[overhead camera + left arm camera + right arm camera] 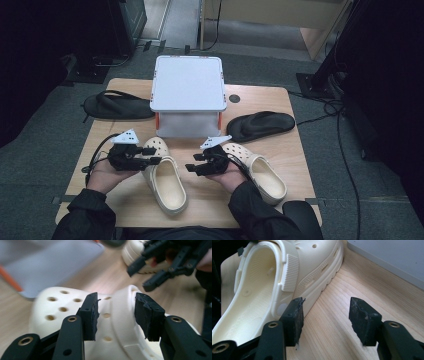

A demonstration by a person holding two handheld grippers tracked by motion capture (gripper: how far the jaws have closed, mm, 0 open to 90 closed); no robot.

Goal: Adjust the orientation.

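Two cream clogs lie on the wooden table [295, 150]. My left gripper [154, 156] hovers at the toe of the left clog [167, 185]. In the left gripper view its jaws [116, 315] stand open on either side of that clog's strap [122, 315], and the pads do not press on it. My right gripper [192, 167] points left into the gap between the left clog and the right clog [265, 177]. Its jaws [325, 320] are open over bare wood, with the left clog [257, 290] just beside the left pad.
A white box [187, 82] with orange corners stands at the back middle of the table. One black flip-flop [117, 106] lies to its left and another [262, 125] to its right. Cables run on the grey floor at the right.
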